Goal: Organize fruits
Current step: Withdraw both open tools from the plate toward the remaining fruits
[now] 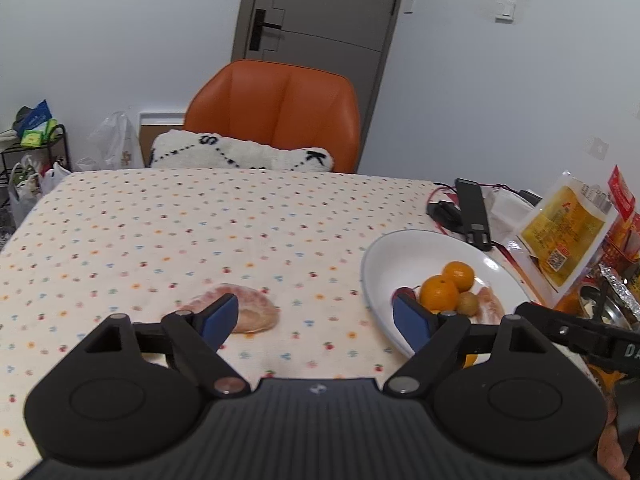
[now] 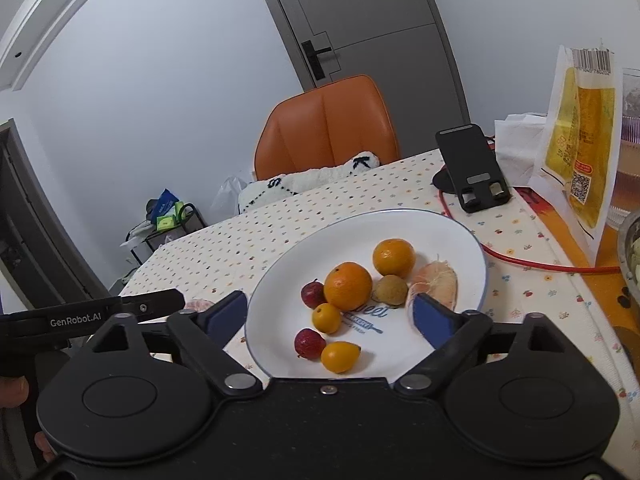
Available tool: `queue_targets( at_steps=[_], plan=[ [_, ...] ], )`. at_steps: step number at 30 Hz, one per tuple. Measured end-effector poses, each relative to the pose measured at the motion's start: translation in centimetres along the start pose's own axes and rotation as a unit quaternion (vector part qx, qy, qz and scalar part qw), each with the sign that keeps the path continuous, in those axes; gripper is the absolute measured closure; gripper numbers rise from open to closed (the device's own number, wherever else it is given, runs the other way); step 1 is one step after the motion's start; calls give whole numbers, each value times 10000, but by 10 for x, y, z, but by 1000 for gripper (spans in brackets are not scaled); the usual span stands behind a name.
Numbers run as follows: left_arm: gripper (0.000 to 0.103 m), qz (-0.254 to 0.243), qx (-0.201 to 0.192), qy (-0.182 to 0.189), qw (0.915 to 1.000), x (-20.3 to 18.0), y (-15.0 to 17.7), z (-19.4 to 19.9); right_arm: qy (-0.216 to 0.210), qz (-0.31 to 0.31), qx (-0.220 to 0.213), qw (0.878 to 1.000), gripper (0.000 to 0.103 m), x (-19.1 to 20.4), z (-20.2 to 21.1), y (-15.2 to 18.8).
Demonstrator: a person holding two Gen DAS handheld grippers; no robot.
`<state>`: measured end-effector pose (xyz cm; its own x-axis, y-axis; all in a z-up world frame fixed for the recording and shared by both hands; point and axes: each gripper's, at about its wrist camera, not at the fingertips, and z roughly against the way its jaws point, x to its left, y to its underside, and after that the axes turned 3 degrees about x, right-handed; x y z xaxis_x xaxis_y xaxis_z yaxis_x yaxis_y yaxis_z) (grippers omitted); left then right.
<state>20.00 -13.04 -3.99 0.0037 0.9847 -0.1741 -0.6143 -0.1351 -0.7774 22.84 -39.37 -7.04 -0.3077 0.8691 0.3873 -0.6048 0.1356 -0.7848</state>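
A peeled pink pomelo segment [image 1: 250,308] lies on the dotted tablecloth, just beyond my left gripper's [image 1: 316,320] left finger. That gripper is open and holds nothing. To its right a white plate [image 1: 412,256] carries the fruit. In the right wrist view the plate [image 2: 440,248] holds two oranges [image 2: 347,286], two small kumquats [image 2: 340,356], two red fruits [image 2: 309,343], a brown fruit [image 2: 390,289] and another pomelo segment [image 2: 436,282]. My right gripper [image 2: 330,318] hovers open over the plate's near edge, empty.
A black phone stand [image 2: 472,168] and a red cable [image 2: 540,266] lie behind the plate. A yellow snack bag [image 2: 580,152] and a metal bowl [image 2: 632,248] crowd the right side. An orange chair [image 1: 276,108] with a white cushion [image 1: 240,154] stands at the far edge.
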Motion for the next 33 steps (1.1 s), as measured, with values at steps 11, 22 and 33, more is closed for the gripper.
queue_targets(
  at_steps=[11,22,33],
  plan=[
    [19,166,-44,-165,9997,30,8,14,-95,167,37,9998,0,20,-5,2],
    [19,399,22,-302,9987,61,20,12,-150,326,185,9992,0,43,-17,4],
    [29,629,-18,-524,9966,89,26,2,-220,688,179,9972,0,72,-27,2]
  ],
)
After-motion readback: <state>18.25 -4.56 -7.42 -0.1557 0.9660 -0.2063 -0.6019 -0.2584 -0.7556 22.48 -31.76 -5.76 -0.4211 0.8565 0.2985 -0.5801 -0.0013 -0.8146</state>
